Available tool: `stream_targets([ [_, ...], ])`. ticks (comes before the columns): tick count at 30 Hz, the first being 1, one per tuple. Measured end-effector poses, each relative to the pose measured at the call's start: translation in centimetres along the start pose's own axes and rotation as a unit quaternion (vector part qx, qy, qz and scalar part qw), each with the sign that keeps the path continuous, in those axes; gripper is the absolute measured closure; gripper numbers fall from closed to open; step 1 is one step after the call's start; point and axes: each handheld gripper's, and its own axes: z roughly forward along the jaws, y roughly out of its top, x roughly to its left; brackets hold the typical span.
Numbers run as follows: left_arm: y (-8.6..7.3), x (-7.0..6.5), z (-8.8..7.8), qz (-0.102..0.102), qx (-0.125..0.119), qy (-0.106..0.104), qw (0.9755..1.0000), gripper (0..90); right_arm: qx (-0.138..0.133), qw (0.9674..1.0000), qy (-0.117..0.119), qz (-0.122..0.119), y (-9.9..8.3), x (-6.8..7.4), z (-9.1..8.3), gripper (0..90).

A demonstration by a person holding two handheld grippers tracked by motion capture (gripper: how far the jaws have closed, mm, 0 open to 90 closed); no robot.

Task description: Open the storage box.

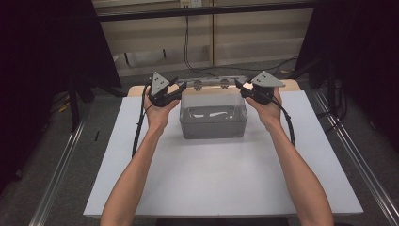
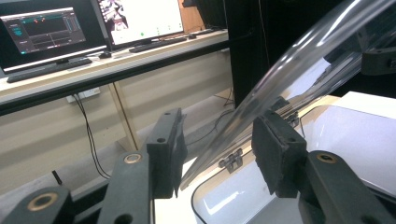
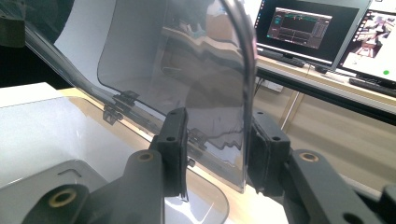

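Observation:
A clear plastic box [image 1: 213,123] stands at the back middle of the white board, and its hinged lid [image 1: 211,83] is raised at the far edge. My left gripper [image 1: 181,87] is at the lid's left corner. In the left gripper view the lid [image 2: 299,60] slants between the jaws of my left gripper [image 2: 222,149], with gaps to the pads, so it is open. My right gripper [image 1: 238,85] is at the lid's right corner. In the right gripper view my right gripper [image 3: 217,144] is shut on the rim of the lid [image 3: 187,60].
The white board [image 1: 211,183] lies on a table with metal rails [image 1: 61,165] on both sides. Small hinges [image 2: 231,161] join lid and box. A desk with monitors [image 2: 42,30] stands beyond the table, and cables hang at the far wall [image 1: 187,42].

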Motion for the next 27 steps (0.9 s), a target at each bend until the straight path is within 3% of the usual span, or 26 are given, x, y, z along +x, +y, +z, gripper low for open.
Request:
stream_targets([
  [12,-0.8,0.5,0.8,-0.006,-0.004,0.001,1.0000,62.6,-0.003,1.0000,-0.001,0.008,0.2,-0.3,0.3,61.9],
  [20,-0.6,0.9,1.5,0.002,0.001,-0.004,1.0000,63.8,-0.002,1.0000,0.001,0.006,0.6,-0.6,0.6,63.1],
  [27,-0.4,1.0,1.9,-0.004,-0.005,-0.005,1.0000,68.2,-0.005,1.0000,-0.004,0.008,0.8,-0.9,1.0,63.5],
])
